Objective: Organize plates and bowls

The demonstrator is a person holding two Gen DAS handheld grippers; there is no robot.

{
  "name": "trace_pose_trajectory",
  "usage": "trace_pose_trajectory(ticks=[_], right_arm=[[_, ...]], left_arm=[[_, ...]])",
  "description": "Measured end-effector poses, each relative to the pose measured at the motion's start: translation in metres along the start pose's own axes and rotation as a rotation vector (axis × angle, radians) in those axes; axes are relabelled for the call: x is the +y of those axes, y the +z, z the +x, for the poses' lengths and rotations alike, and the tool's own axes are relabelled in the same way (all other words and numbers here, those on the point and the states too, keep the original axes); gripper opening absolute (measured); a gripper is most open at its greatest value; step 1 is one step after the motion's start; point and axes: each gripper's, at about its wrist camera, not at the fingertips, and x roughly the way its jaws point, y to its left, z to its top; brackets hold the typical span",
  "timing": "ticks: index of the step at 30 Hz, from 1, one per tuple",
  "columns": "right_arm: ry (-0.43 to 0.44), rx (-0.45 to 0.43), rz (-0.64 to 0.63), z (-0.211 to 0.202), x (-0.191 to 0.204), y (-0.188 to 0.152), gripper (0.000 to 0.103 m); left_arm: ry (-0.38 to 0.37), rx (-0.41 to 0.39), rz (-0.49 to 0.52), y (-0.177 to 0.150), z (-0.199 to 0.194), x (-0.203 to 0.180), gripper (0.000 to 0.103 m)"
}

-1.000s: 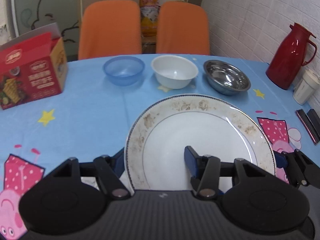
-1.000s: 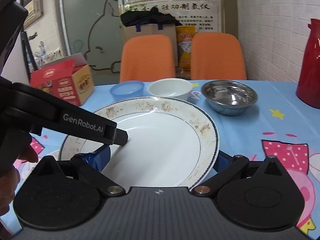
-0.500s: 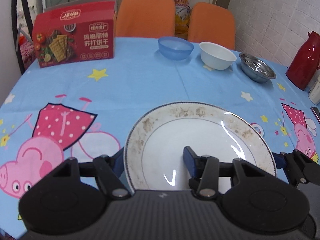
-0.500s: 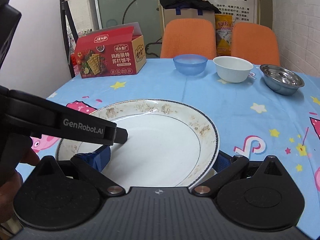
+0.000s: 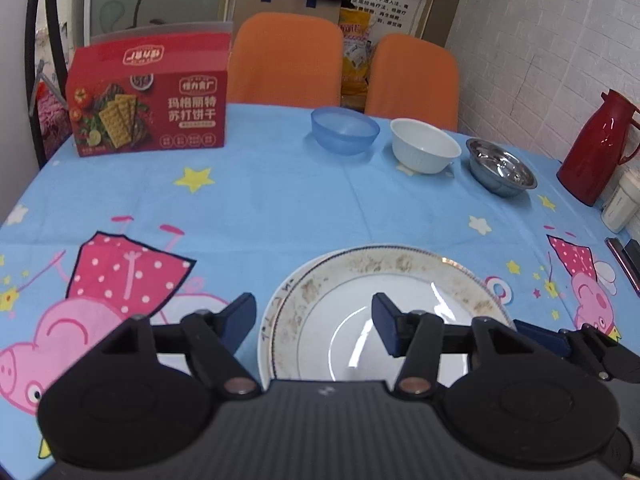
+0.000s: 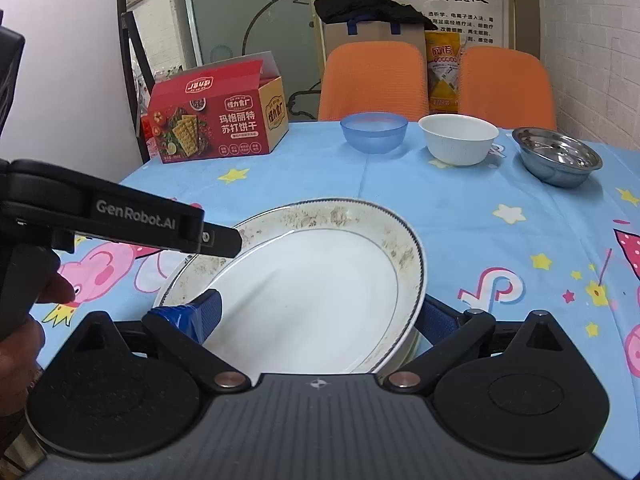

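A large white plate (image 5: 384, 280) with a brown-speckled rim is held over the near part of the blue table; a second plate rim shows just under it on the left. It also shows in the right wrist view (image 6: 312, 280). My left gripper (image 5: 312, 320) is open, its left finger off the plate and its right finger over the plate's well. My right gripper (image 6: 320, 316) is shut on the plate's rim, tilting it. A blue bowl (image 5: 345, 130), a white bowl (image 5: 424, 150) and a steel bowl (image 5: 500, 168) stand in a row at the far side.
A red cracker box (image 5: 148, 108) stands at the far left. A red thermos (image 5: 596, 148) and a white cup (image 5: 620, 204) stand at the right edge. Two orange chairs (image 5: 288, 60) are behind the table.
Both grippers carried the plate back toward the near edge and lowered it. My left gripper's jaws have spread apart and let go of the rim; the right still grips it.
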Motion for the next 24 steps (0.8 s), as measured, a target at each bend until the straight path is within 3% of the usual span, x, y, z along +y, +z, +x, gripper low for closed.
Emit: trace_pose_trajectory(ticks=[3,6,9,24], right_arm=[[0.005,0.019,-0.046,0.001,0.001,-0.002,0.089],[-0.009,-0.060,-0.031,-0.016,-0.003,-0.001,0.089],[-0.021,-0.073,-0.047,-0.022,-0.009,0.003,0.089],[-0.139,-0.039,0.074,-0.027,-0.096,0.006,0.089]], left_arm=[[-0.003,-0.018,0.011,0.005,-0.004,-0.007,0.056],[-0.011,-0.018,0.018,0.006,-0.006,-0.014,0.056],[-0.024,-0.015,0.028,0.007,-0.006,-0.022,0.057],[-0.071,0.039,0.078,0.018,0.018,-0.075,0.065]])
